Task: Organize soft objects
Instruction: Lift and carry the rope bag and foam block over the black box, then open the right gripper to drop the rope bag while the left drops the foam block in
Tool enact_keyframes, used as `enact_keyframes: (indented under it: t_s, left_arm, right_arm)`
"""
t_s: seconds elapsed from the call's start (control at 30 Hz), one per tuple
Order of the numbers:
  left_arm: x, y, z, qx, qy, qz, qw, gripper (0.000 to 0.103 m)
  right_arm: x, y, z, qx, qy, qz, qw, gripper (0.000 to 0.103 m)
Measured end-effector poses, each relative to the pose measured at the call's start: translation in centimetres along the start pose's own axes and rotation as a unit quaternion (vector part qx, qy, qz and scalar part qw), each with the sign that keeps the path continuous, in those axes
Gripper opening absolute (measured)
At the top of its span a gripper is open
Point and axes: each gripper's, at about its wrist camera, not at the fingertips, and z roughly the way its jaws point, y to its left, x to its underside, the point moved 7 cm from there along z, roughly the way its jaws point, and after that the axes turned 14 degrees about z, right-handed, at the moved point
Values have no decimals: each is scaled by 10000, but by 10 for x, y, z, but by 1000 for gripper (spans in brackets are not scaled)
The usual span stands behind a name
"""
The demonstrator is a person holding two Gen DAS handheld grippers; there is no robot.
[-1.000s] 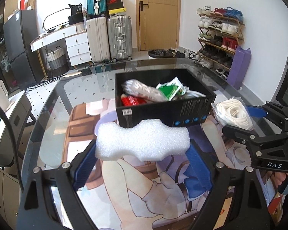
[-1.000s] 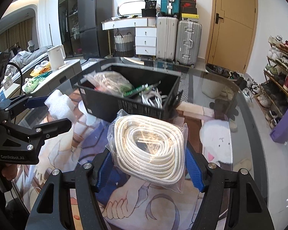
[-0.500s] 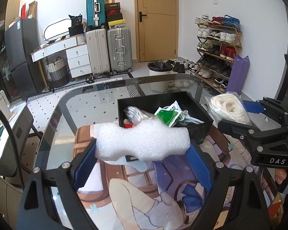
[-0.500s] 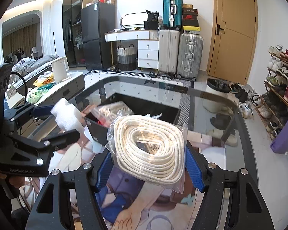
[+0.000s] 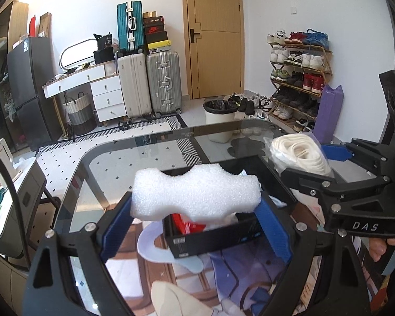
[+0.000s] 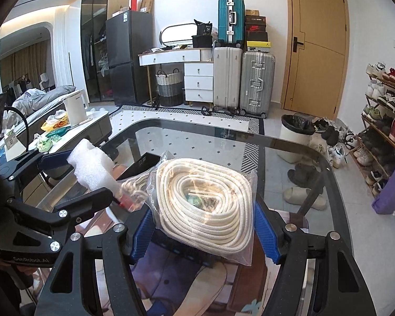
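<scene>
My left gripper (image 5: 194,221) is shut on a white foam block (image 5: 194,192) and holds it high above the black box (image 5: 213,233), which lies below with a red packet inside. My right gripper (image 6: 205,229) is shut on a clear bag of coiled white rope (image 6: 205,205), also held above the box (image 6: 137,164). In the left wrist view the right gripper (image 5: 316,166) with the rope bag (image 5: 297,155) is at right. In the right wrist view the left gripper (image 6: 73,173) with the foam (image 6: 92,167) is at left.
The box stands on a glass table (image 5: 123,163) with a printed mat (image 5: 237,271) under it. Beyond the table are suitcases (image 5: 147,84), a white bin (image 5: 220,122), a shoe rack (image 5: 297,76) and a side table with a kettle (image 6: 75,108).
Both grippers have risen with their loads and moved over the box. The box now shows lower and smaller, mostly hidden behind the foam and the rope bag.
</scene>
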Motion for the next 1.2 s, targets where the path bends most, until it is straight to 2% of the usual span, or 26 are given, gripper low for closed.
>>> enact_keyframes:
  t_s: [0.27, 0.67, 1.2]
  left_arm:
    - [-11, 3, 26, -23, 3, 34, 10000, 89]
    - [-1, 21, 62, -67, 195, -225, 9995, 90]
    - [8, 23, 74, -61, 245, -161, 9996, 90]
  right_arm:
    - [-13, -7, 22, 44, 60, 36, 10000, 69]
    - [-15, -20, 69, 105, 348, 65, 9993, 69]
    - [-5, -4, 101, 151, 444, -346, 9983, 69]
